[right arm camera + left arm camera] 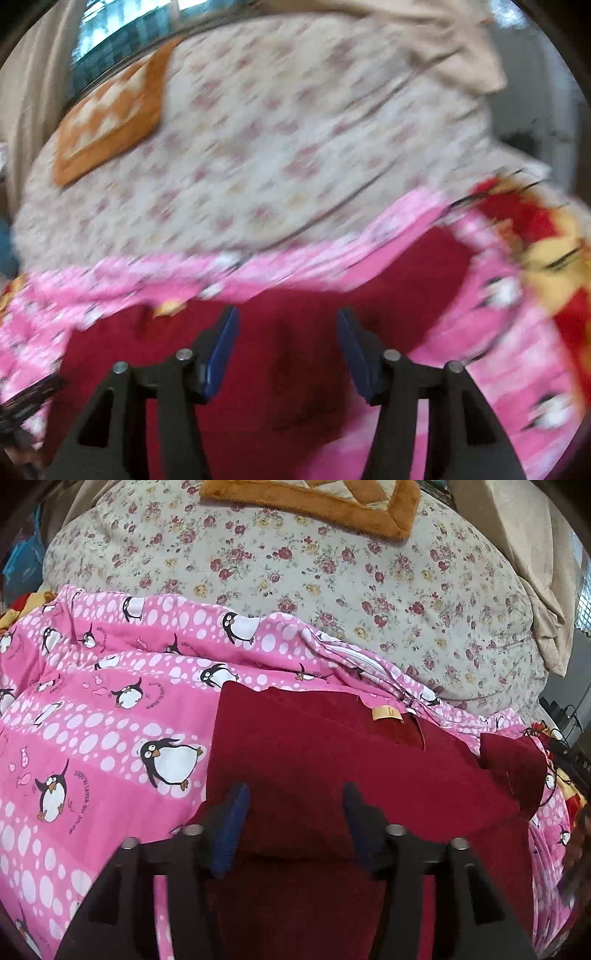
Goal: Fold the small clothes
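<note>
Lying flat on the pink penguin quilt (92, 720), the dark red garment (332, 760) is spreading beneath my left gripper (295, 794) and right gripper (286, 317), both gaping wide, gripping nothing.

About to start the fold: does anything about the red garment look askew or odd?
Nothing damaged. The red garment lies slightly crooked on the pink penguin sheet, and one corner flap at its right end stands up. The right wrist view is motion-blurred.

Home bedroom: floral quilt (314, 576), curtains (532, 554).
</note>
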